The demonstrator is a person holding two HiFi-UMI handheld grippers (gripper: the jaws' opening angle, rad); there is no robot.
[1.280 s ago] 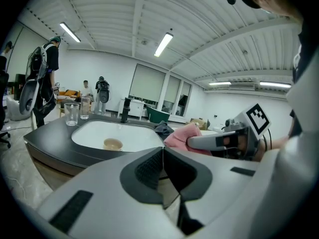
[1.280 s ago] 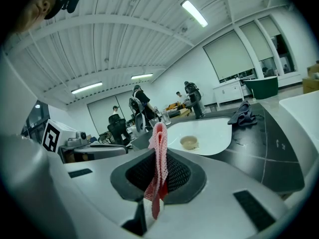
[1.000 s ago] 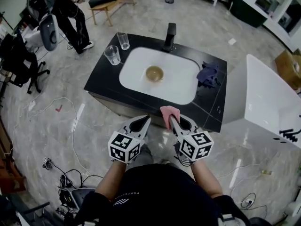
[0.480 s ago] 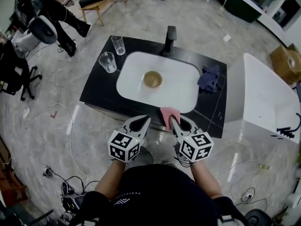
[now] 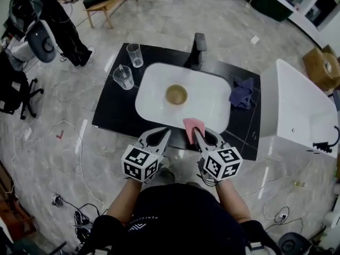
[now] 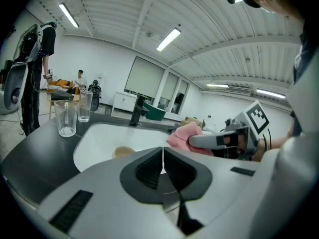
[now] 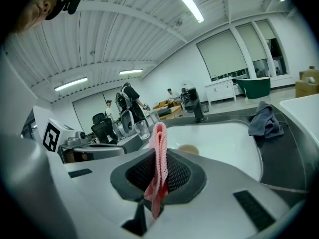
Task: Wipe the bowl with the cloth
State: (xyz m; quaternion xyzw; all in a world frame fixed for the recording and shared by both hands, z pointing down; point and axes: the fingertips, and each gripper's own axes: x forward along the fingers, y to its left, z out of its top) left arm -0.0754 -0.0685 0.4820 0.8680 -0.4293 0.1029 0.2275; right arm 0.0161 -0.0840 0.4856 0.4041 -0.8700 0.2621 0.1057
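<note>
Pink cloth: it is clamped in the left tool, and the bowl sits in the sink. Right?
No: the pink cloth is clamped in the right tool, as the right gripper view shows; the left tool is shut on nothing. The bowl does sit in the sink.

The cloth [image 5: 193, 126] is pink, the bowl [image 5: 176, 94] tan, the sink [image 5: 154, 85] white, the desk [image 5: 114, 110] black, the rag [image 5: 243, 93] dark blue, the floor [image 5: 42, 169] grey marbled.
</note>
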